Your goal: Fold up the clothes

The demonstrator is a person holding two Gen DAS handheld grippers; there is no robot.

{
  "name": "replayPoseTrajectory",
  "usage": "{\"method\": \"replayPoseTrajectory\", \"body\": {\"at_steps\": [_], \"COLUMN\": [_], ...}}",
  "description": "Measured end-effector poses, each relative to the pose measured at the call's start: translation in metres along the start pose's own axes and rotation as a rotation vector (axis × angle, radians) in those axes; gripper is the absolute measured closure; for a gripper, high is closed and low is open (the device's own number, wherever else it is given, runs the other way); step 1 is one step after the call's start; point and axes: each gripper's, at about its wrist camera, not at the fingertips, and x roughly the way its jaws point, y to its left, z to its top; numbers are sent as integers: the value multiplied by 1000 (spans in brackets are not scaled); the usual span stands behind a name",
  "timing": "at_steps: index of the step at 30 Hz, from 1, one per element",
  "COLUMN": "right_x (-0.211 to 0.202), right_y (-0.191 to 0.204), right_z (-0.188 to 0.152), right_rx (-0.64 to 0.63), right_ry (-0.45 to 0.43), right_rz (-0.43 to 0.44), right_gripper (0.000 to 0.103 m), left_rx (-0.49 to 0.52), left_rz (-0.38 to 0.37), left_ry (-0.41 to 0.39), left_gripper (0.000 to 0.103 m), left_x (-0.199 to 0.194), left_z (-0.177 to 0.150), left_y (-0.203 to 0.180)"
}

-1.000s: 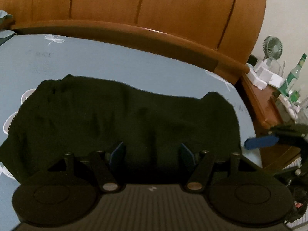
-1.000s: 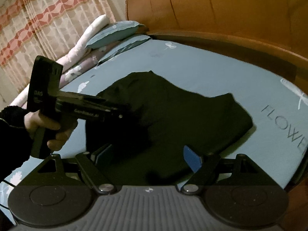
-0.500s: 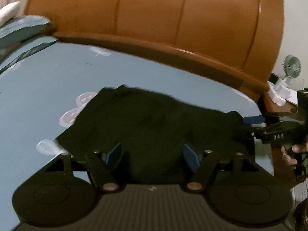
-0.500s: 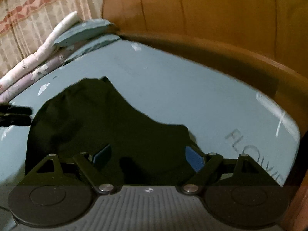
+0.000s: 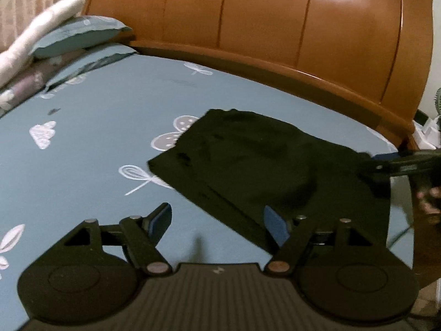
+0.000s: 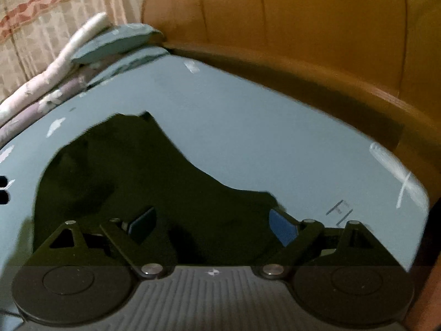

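A dark, nearly black folded garment (image 5: 259,162) lies flat on a blue bedsheet (image 5: 104,127) printed with white leaves and clouds. In the left wrist view it fills the centre and right of the frame, one straight folded edge running diagonally toward the lower middle. The left gripper (image 5: 217,220) sits at the bottom of that view with its jaws spread wide and nothing between them — they have just been opening further. Its left blue pad hangs over bare sheet; its right pad sits over the garment's near edge, and contact cannot be judged. At the right edge of this view the right gripper (image 5: 386,155) reaches in beside the garment's far corner, with part of a hand (image 5: 428,195) behind it. In the right wrist view the right gripper (image 6: 213,222) is at the bottom, jaws also spread wide and just opened further, gripping nothing; the garment lies beneath and beyond both pads, stretching to the left of the frame. A glossy wooden headboard (image 5: 289,24) curves across the top of both views. Pillows (image 5: 74,33) and rolled bedding are stacked at the upper left, before a patterned curtain (image 6: 49,13).
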Motion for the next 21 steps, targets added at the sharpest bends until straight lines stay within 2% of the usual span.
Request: {"method": "replayPoseTrajectory", "body": {"at_steps": [3, 6, 9, 12, 15, 17, 21], "right_x": [-15, -16, -8, -26, -46, -50, -36], "right_y": [19, 39, 49, 64, 80, 94, 125], "right_z": [-12, -31, -48, -45, -44, -52, -83], "right_rx": [-58, -129, -169, -204, -213, -220, -248], "right_ry": [-1, 46, 104, 68, 22, 26, 96], "right_rz": [28, 54, -3, -25, -6, 5, -20], "right_gripper": [7, 7, 7, 7, 5, 5, 5], "left_rx": [-23, -17, -16, -20, -10, -9, -11], "left_rz": [11, 36, 47, 22, -10, -32, -62], "left_ry": [-25, -34, -32, -19, -32, -49, -58], "left_gripper": [21, 20, 16, 16, 15, 12, 12], "left_x": [-11, -22, -30, -38, -48, -55, -65], "left_z": [-8, -18, -28, -36, -41, -47, -61], "left_y": [1, 0, 1, 3, 4, 5, 11]}}
